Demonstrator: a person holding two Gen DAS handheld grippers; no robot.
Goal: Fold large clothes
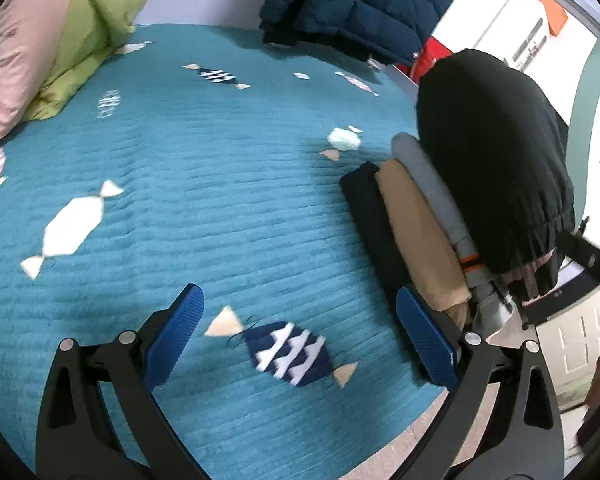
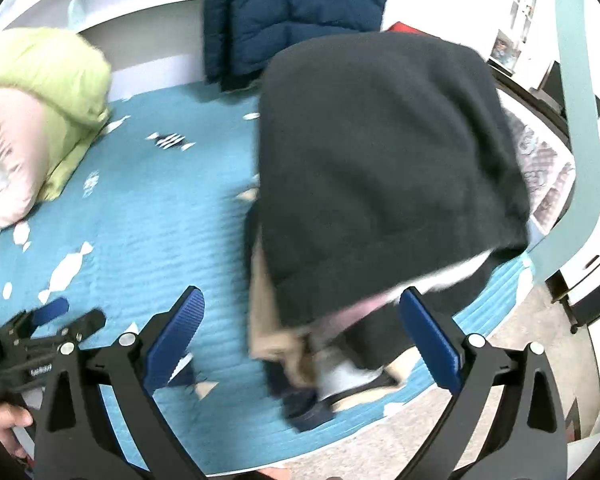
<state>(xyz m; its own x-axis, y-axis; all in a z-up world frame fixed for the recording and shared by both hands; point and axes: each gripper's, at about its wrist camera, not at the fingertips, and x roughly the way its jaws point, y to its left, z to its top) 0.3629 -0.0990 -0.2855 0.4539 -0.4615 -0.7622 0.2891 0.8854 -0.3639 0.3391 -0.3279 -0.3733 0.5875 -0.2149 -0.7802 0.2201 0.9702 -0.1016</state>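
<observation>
A folded black garment (image 1: 496,160) lies on top of a stack of folded clothes at the bed's right edge; below it are a grey piece (image 1: 432,192), a tan piece (image 1: 416,232) and a dark piece (image 1: 364,204). In the right wrist view the black garment (image 2: 380,168) covers the stack, with tan cloth (image 2: 268,320) and dark cloth (image 2: 300,400) showing underneath. My left gripper (image 1: 300,336) is open and empty over the teal bedspread (image 1: 204,184), left of the stack. My right gripper (image 2: 300,340) is open and empty just in front of the stack.
A green and pink duvet roll (image 1: 48,40) lies at the bed's far left. A navy puffer jacket (image 1: 360,0) hangs at the back. The left gripper (image 2: 52,328) shows at the lower left of the right wrist view. The bed's front edge (image 2: 380,432) meets the floor.
</observation>
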